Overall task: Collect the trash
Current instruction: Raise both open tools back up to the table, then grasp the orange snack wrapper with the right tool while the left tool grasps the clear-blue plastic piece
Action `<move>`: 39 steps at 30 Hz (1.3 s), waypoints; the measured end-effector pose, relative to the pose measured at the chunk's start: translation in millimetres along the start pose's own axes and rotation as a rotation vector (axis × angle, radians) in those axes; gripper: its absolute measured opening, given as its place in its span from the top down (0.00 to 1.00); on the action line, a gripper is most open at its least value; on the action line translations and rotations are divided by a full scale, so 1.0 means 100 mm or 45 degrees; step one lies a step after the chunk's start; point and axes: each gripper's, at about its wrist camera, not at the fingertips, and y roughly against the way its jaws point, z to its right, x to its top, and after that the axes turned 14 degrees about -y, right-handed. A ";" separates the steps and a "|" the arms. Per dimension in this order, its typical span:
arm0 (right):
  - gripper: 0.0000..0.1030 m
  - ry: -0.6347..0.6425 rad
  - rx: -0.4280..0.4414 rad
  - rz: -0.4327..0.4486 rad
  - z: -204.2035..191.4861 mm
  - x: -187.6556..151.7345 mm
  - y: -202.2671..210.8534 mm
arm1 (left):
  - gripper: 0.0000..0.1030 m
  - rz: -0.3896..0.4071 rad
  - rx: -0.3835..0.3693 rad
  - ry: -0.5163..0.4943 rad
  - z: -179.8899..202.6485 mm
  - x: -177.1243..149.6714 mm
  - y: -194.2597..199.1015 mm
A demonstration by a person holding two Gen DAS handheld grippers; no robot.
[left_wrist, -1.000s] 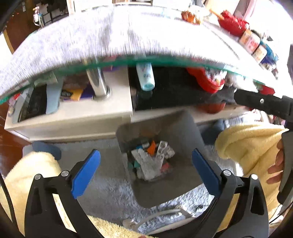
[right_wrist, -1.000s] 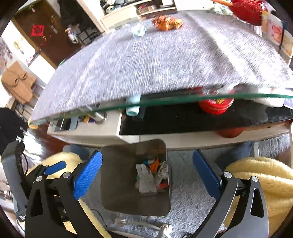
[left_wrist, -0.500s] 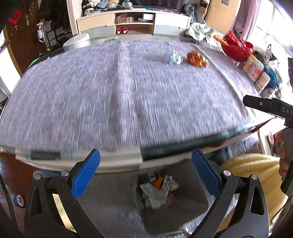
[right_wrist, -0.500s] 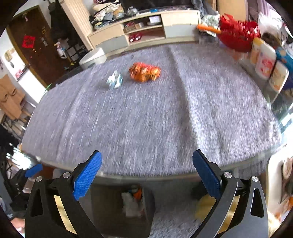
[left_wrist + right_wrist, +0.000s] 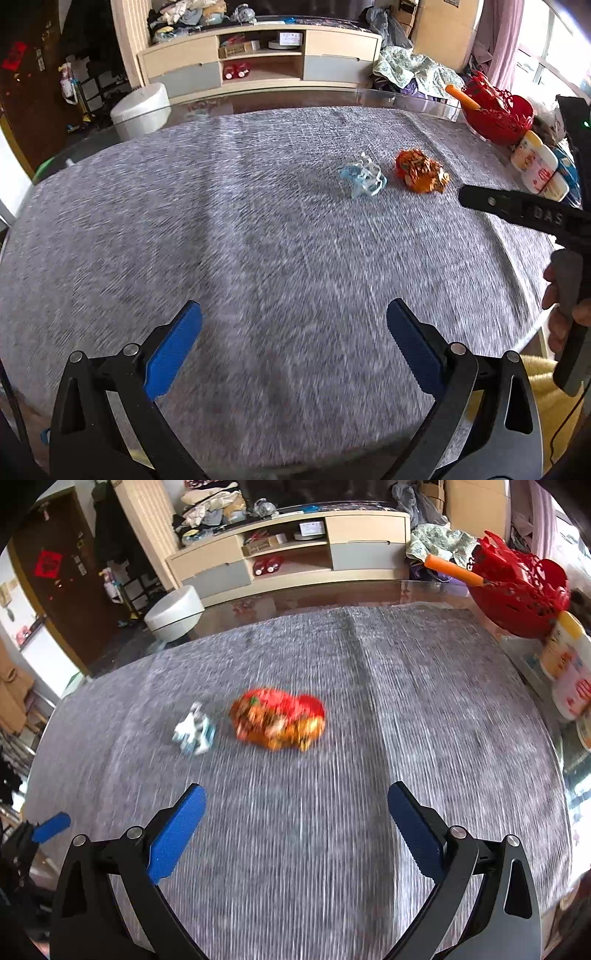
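Trash sits toward the far right of a bench [image 5: 221, 229] covered in grey cloth: a crumpled orange wrapper [image 5: 421, 170], glossy and creased with red and yellow print, and just beside it to the left a smaller crushed wad of clear, pale-blue plastic [image 5: 362, 181]. The two pieces lie close but apart. Both appear again, motion-blurred, in the right wrist view, wrapper [image 5: 277, 723] and plastic [image 5: 195, 730]. The left tool [image 5: 293, 341] hangs above the near part of the bench, its blue pads spread wide and holding nothing. The right tool [image 5: 295, 823] is likewise spread and empty, with the wrapper ahead of its fingers. A red basket [image 5: 496, 114] and white bottles [image 5: 539, 166] stand at the right edge.
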 end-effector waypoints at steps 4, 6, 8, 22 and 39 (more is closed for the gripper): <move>0.15 -0.002 0.017 -0.019 -0.08 0.15 -0.20 | 0.08 -0.008 -0.026 -0.010 0.00 0.17 -0.16; 0.18 0.010 0.005 -0.033 -0.12 0.22 -0.32 | 0.08 -0.007 -0.038 -0.018 0.02 0.26 -0.23; 0.22 0.015 0.001 -0.049 -0.14 0.23 -0.39 | 0.08 -0.006 -0.052 -0.024 0.03 0.35 -0.31; 0.50 0.026 0.103 -0.016 -0.07 0.46 -0.49 | 0.16 0.012 -0.125 -0.085 0.16 0.88 -0.76; 0.50 0.019 0.116 -0.023 0.00 0.41 -0.32 | 0.78 0.052 -0.201 -0.135 0.23 0.98 -0.83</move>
